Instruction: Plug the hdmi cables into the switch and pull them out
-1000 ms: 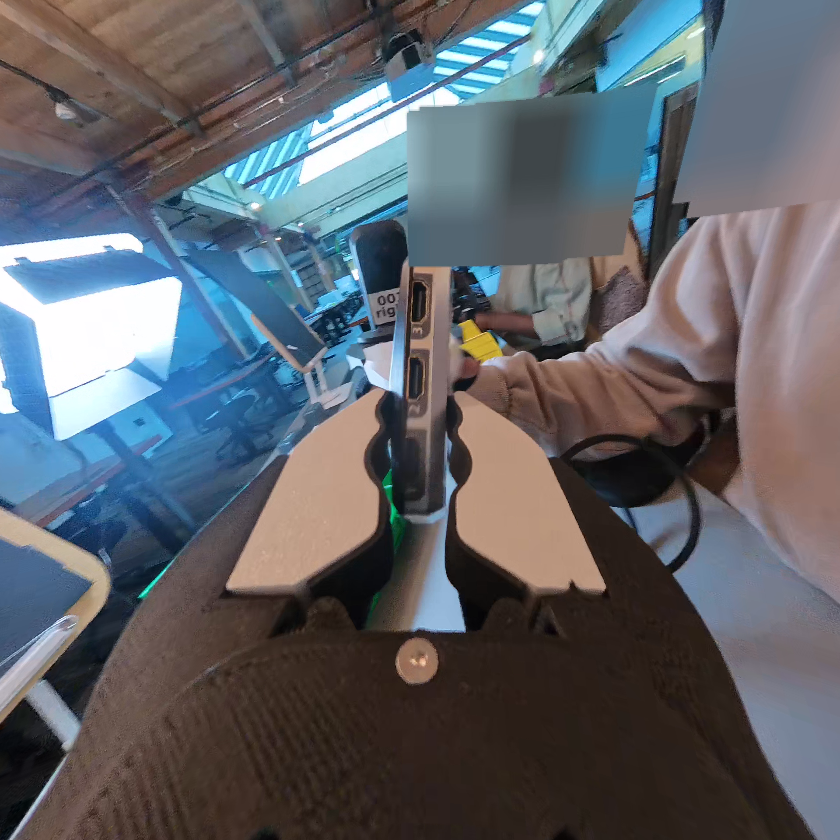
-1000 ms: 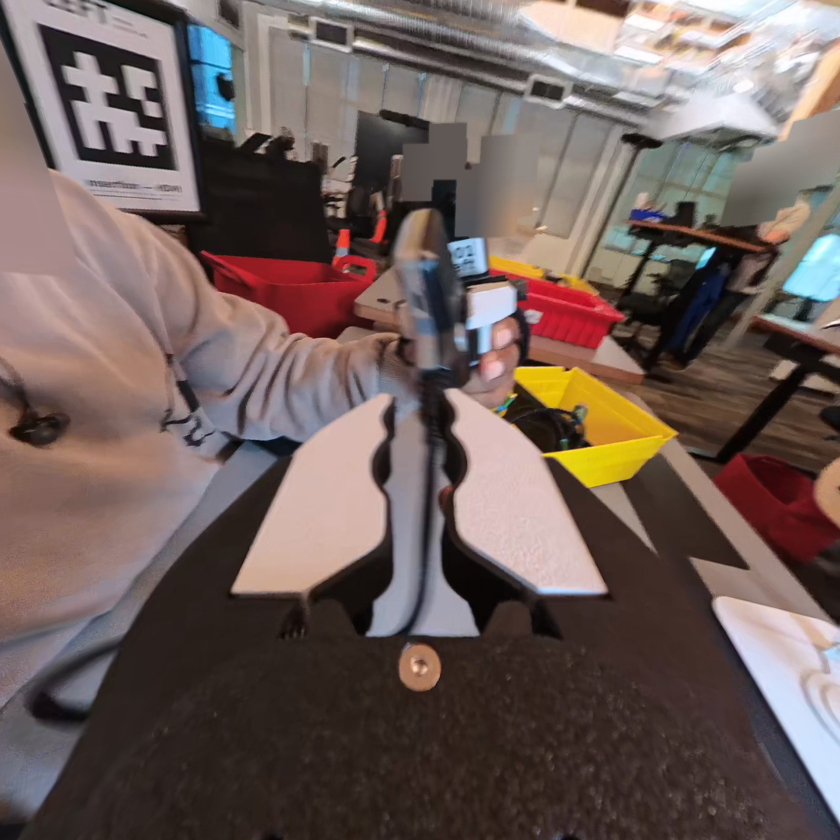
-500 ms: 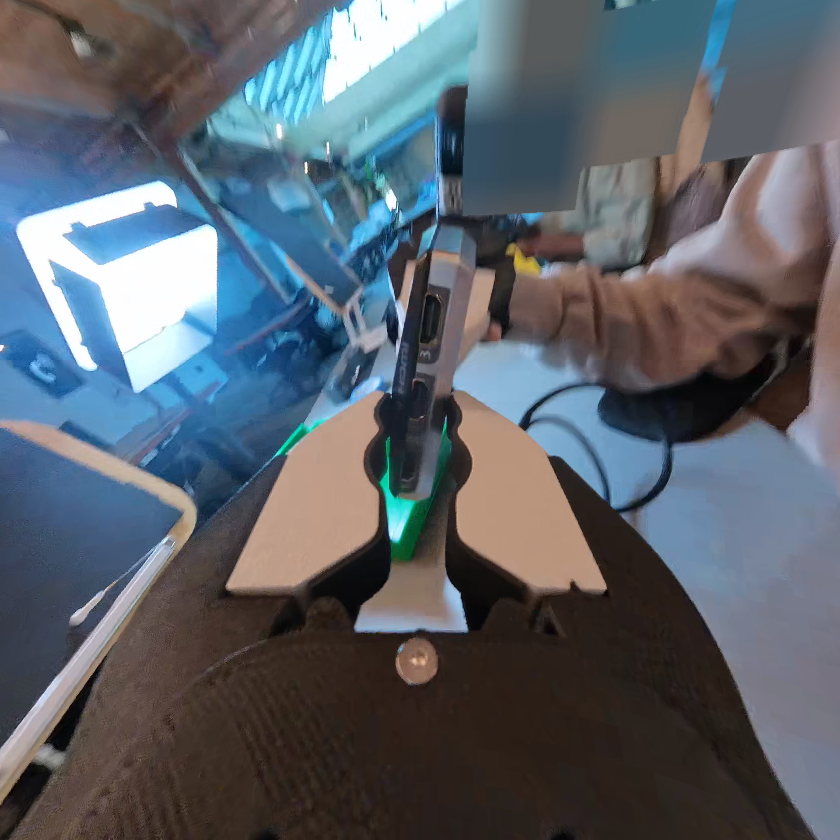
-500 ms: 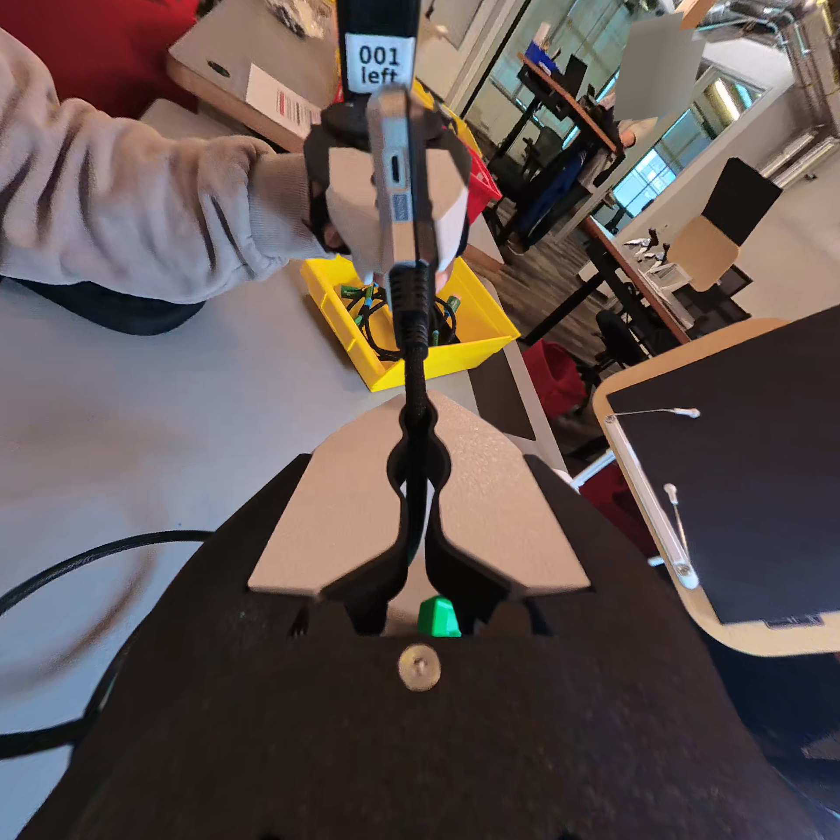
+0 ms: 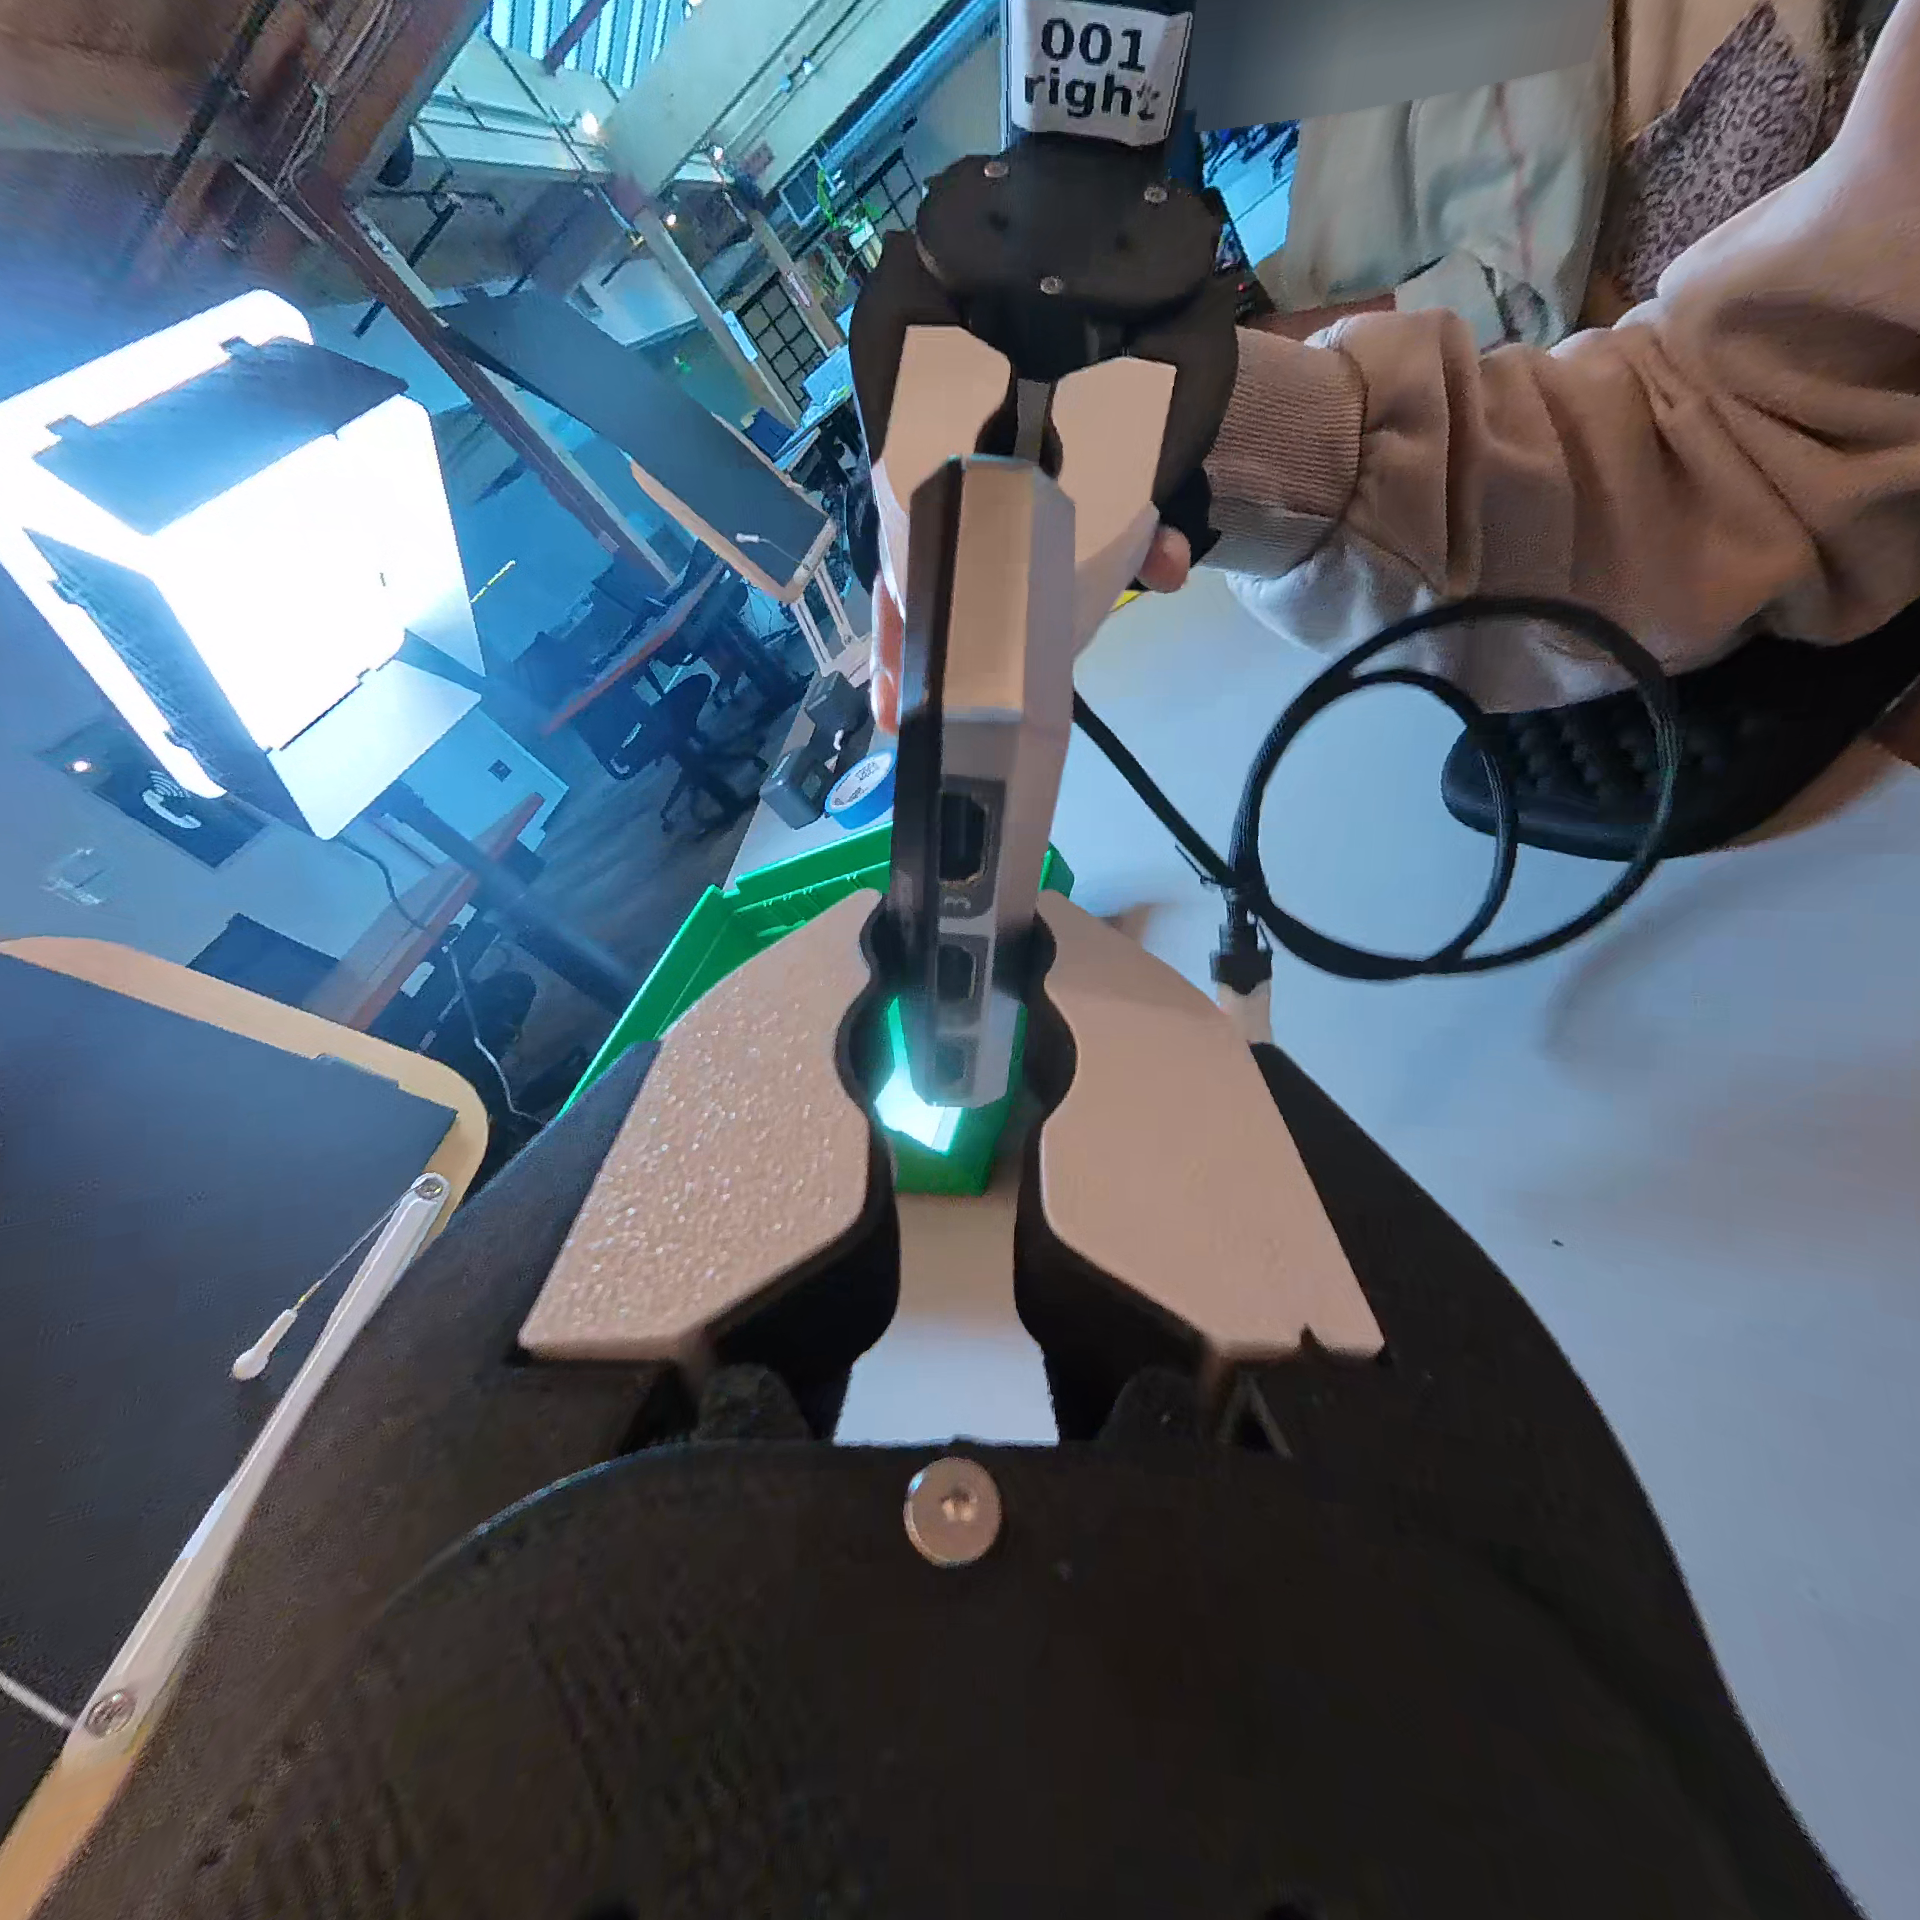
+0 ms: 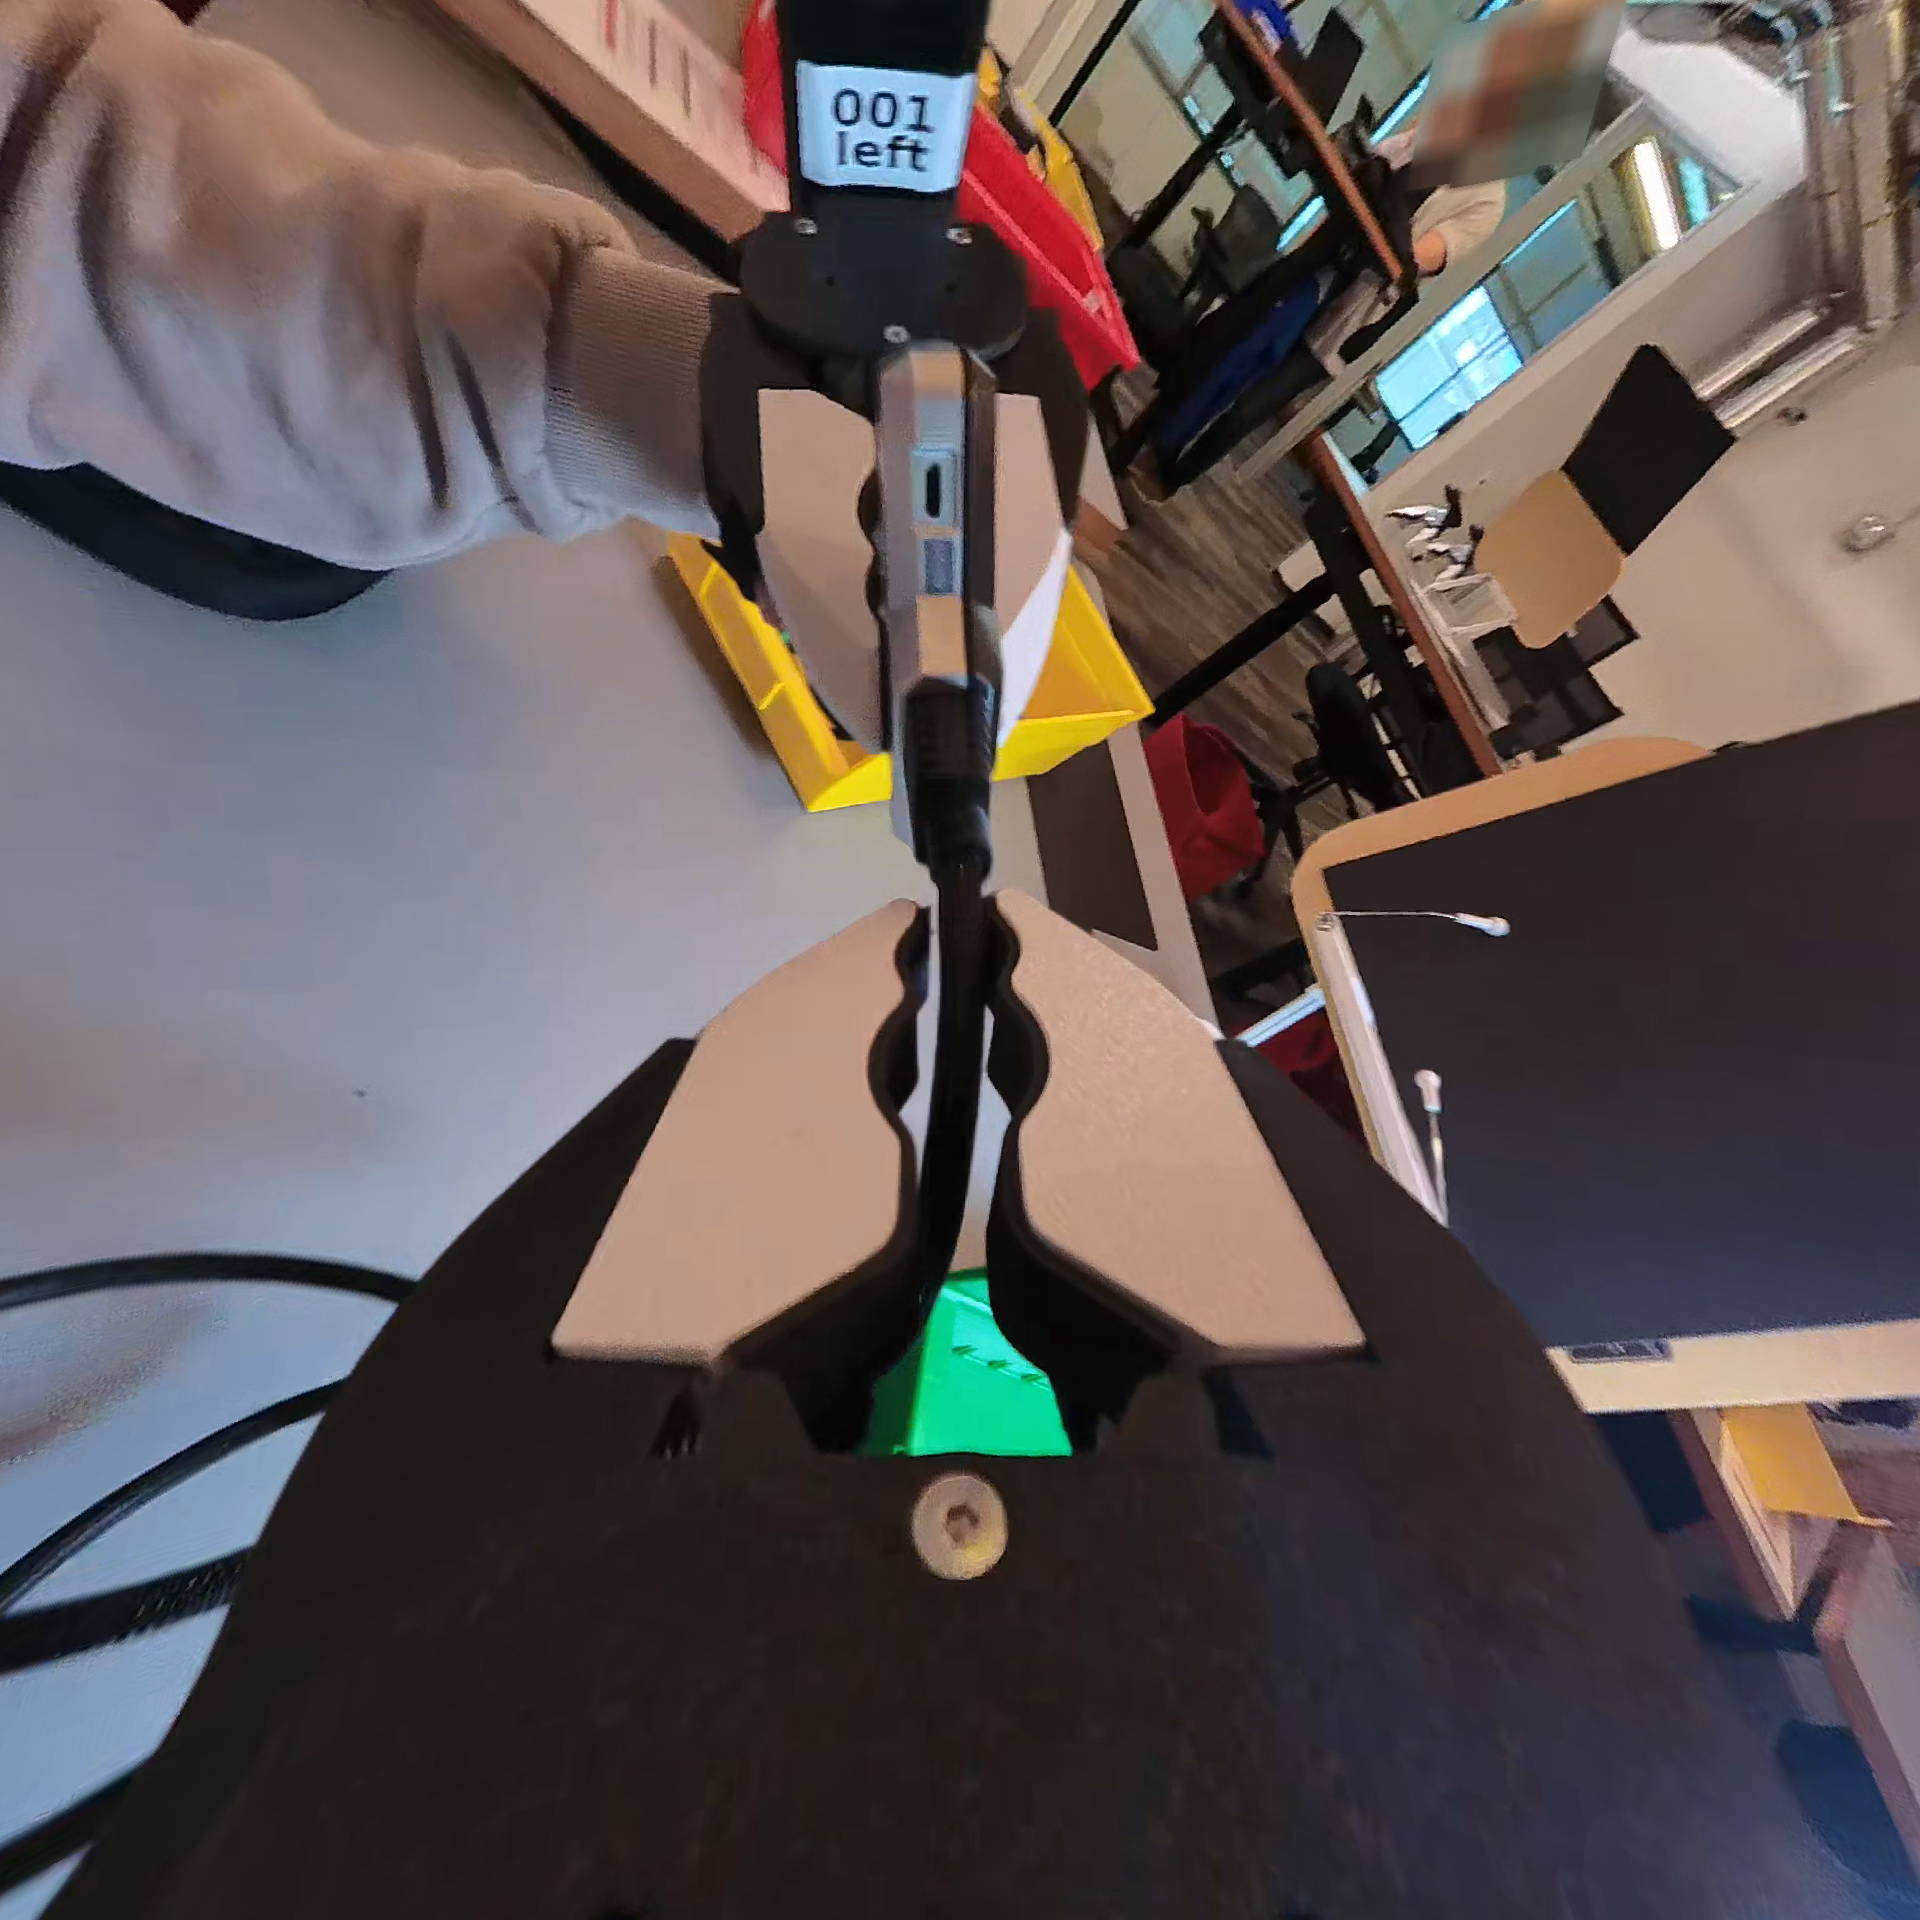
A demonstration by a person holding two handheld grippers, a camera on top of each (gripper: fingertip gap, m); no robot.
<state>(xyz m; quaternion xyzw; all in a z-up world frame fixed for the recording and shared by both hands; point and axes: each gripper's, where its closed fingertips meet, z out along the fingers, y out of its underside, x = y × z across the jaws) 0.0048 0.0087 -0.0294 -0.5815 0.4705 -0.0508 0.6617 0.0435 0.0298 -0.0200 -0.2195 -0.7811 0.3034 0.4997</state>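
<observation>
My left gripper (image 5: 961,925) is shut on the near end of a slim silver HDMI switch (image 5: 987,665), held on edge with its side ports facing me. My right gripper (image 6: 958,914) is shut on a black HDMI cable (image 6: 951,1049) just behind its plug (image 6: 940,758). The plug sits against the lower end of the switch (image 6: 930,499) and looks seated there. In the left wrist view, the right gripper (image 5: 1023,436) stands just past the switch's far end. The rest of the cable loops (image 5: 1455,790) over the table to the right.
A green bin (image 5: 769,935) lies under the left gripper and a yellow bin (image 6: 1075,686) stands beyond the switch. The grey table (image 6: 364,831) spreads to the left. A black board with a wood rim (image 6: 1621,1039) stands at the right. The person's sleeve (image 5: 1558,468) reaches in. My right fingertips sit around 6 centimeters from my left ones.
Both grippers have tilted downward, from facing the ceiling and room to facing the table and bins. The left has kept hold of the switch and the right of the cable.
</observation>
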